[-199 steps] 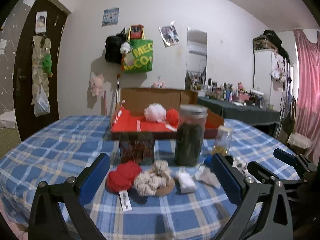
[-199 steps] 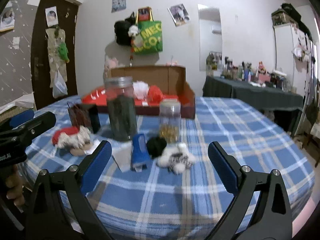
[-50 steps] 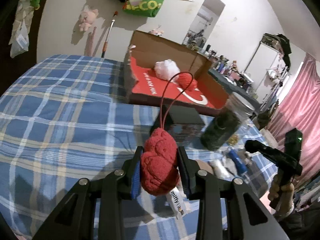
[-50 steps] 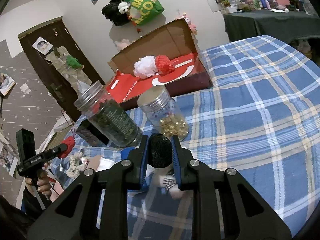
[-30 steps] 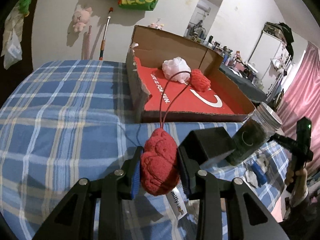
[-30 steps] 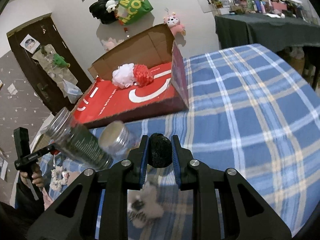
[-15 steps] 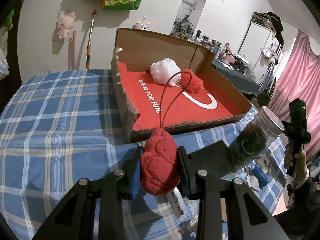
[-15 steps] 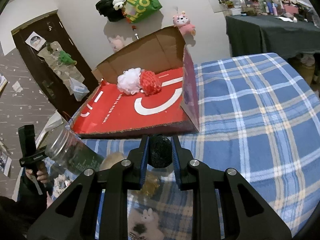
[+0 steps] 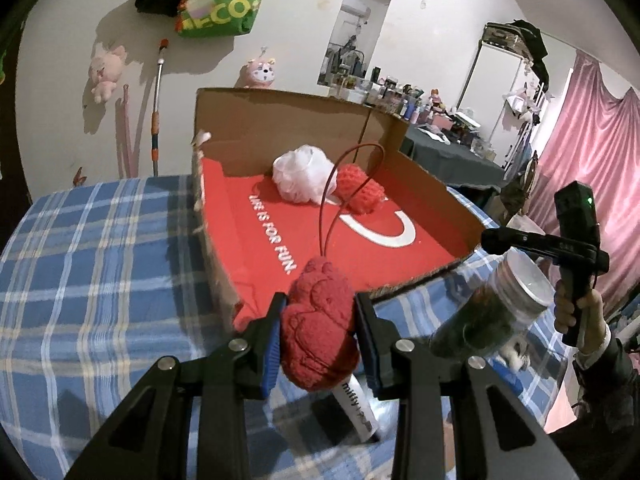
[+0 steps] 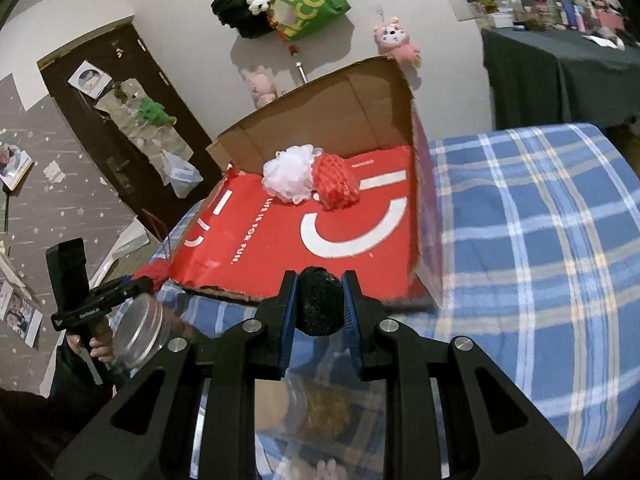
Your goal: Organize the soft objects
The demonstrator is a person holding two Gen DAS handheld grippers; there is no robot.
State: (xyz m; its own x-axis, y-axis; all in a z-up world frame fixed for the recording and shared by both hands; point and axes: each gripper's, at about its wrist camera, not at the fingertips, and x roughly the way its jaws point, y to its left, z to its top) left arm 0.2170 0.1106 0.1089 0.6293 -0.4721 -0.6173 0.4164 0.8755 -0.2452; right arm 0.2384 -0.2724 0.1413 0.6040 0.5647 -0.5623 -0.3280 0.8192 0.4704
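Red plush (image 9: 318, 336) clamped in left gripper (image 9: 320, 344) — right gripper (image 10: 319, 307) pinches black pompom (image 10: 321, 305).

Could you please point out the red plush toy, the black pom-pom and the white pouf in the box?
red plush toy (image 9: 318, 332): left wrist view, middle of its body between the fingers.
black pom-pom (image 10: 321, 306): right wrist view, its fuzzy front face.
white pouf (image 9: 303, 179): left wrist view, centre of its ruffles.

Left claw (image 9: 320, 332) clamped on something held aloft; right claw (image 10: 320, 306) likewise.
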